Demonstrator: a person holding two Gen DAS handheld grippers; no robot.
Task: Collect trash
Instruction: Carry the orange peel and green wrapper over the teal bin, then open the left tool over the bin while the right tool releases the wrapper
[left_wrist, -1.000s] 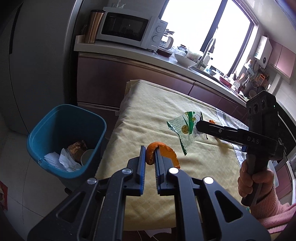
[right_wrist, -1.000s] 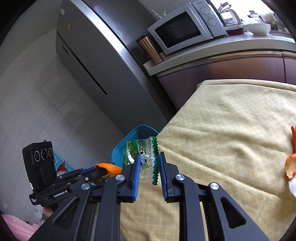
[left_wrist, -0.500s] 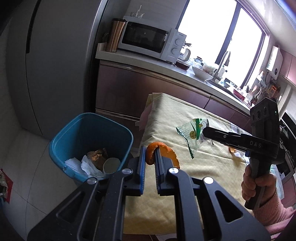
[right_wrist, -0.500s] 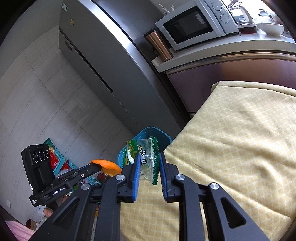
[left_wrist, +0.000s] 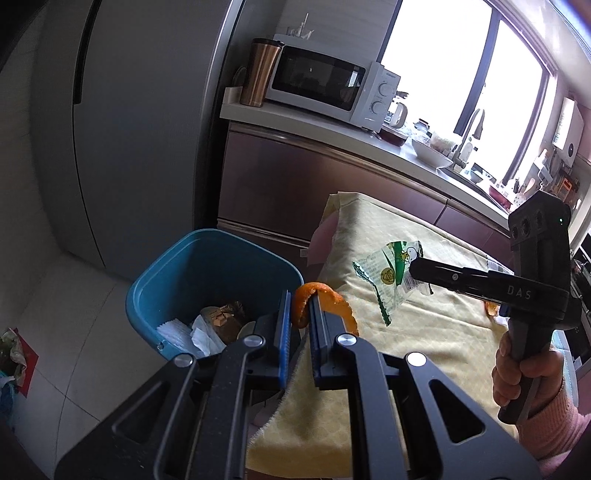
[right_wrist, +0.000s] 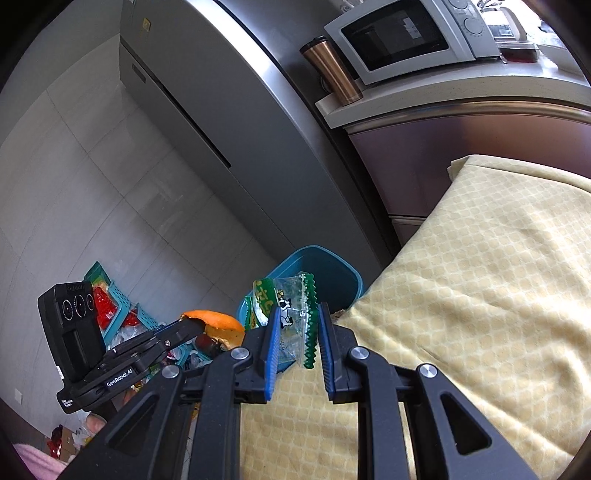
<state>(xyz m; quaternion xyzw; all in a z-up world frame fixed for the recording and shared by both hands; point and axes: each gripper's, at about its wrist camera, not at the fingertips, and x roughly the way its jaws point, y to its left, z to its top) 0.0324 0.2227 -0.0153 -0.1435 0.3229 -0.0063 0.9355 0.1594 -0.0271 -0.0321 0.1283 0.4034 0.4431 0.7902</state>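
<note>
Both grippers carry trash toward the bin at the bench edge.

The left gripper (left_wrist: 297, 317) has its jaws clenched on a curl of orange peel (left_wrist: 314, 301), held just past the bench (left_wrist: 424, 332) edge beside the rim of the blue bin (left_wrist: 207, 273), which stands on the floor at about 9 o'clock of the peel, likely so the peel can drop straight in. The right gripper (right_wrist: 295, 334) has its jaws clamped on a clear-and-green wrapper (right_wrist: 291, 314), hanging over the yellow cloth (right_wrist: 480, 288) with the bin at about 12 o'clock of it. Crumpled paper (left_wrist: 192, 330) already lies in the bin. A scrap of peel (left_wrist: 491, 310) remains on the cloth, partly hidden, so collecting seems unfinished.
</note>
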